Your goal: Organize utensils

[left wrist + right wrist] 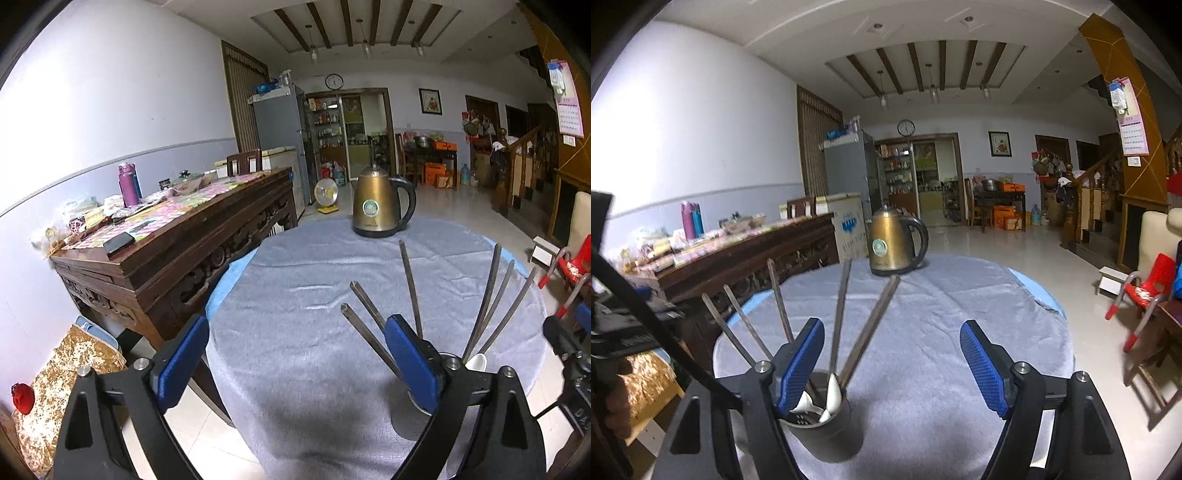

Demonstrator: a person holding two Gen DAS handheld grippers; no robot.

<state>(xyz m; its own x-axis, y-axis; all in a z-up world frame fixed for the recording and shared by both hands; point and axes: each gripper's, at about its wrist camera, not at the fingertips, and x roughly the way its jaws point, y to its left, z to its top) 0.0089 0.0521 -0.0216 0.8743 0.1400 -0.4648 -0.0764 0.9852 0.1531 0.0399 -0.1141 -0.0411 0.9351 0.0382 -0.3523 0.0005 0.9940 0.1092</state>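
A: Table [960,314] w/ grey cloth fills both views; kettle [895,245] at the far edge, well apart from the action; steel holder [831,435] near the front edge, chopsticks [842,306] fanned out of it, white spoons [833,391] tucked low inside.

B: Grippers?

A: Left gripper [299,362] jaws apart, nothing held, one pad right beside the holder; right gripper [892,363] also spread wide, empty, its left pad just beside the rim.

B: Risk?

A: Holder's tall, top-heavy w/ those sticks, close to the table edge; I'd say a pad clipping the rim or a stick tips it, contents spill to the floor; cloth could also slide under it; looks mostly done tho.
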